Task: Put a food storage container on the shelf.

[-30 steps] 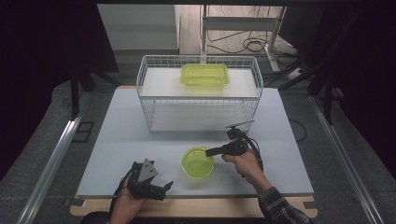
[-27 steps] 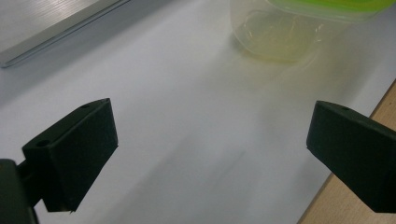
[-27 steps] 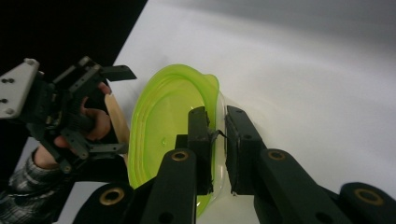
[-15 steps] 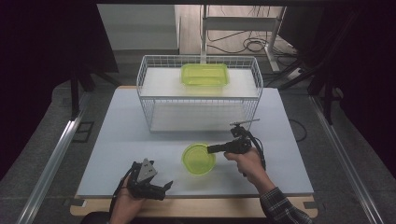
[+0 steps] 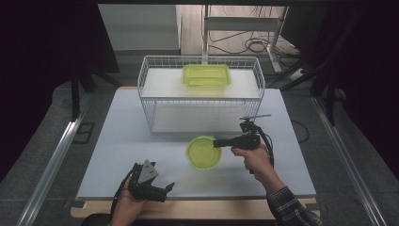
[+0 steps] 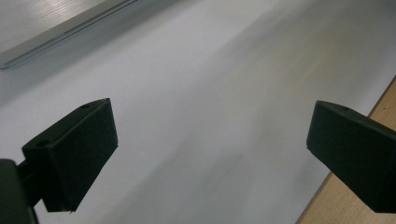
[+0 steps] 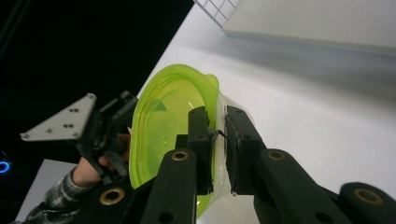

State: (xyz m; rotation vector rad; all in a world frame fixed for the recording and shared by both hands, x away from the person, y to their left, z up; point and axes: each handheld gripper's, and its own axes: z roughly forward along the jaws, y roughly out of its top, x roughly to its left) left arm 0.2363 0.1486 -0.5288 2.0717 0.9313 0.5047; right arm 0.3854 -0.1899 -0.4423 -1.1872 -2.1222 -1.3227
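Right Fingers Clamp the Green Bowl's Rim

Now the right gripper (image 5: 217,142) reaches in from the right of the high view, held level in the person's right hand (image 5: 251,157), and its fingers (image 7: 201,140) are nearly closed on the rim of the green bowl (image 5: 203,151). The right gripper view shows this plainly: one finger sits inside the rim and the other outside, with the thin translucent wall pinched between them. In that view the bowl is tilted, with its open side turned toward the inner finger. From above, the bowl appears near the middle of the white desk (image 5: 117,141), in front of the wire basket (image 5: 150,101) and apart from it. Whether its base touches the desk I cannot tell.

On the upper shelf of the wire basket lies a green rectangular container (image 5: 206,75), well apart from the bowl.

The left gripper (image 5: 160,189) is near the front edge of the desk, at the lower left of the high view, held in the person's left hand (image 5: 124,207), with its grey three-cornered plate (image 5: 148,170) on top. In the left gripper view its fingers (image 6: 74,154) stand wide apart with nothing between them, and bare white desk lies beyond, with a strip of the wooden edge (image 6: 355,196) at the lower right. It is well apart from the bowl.
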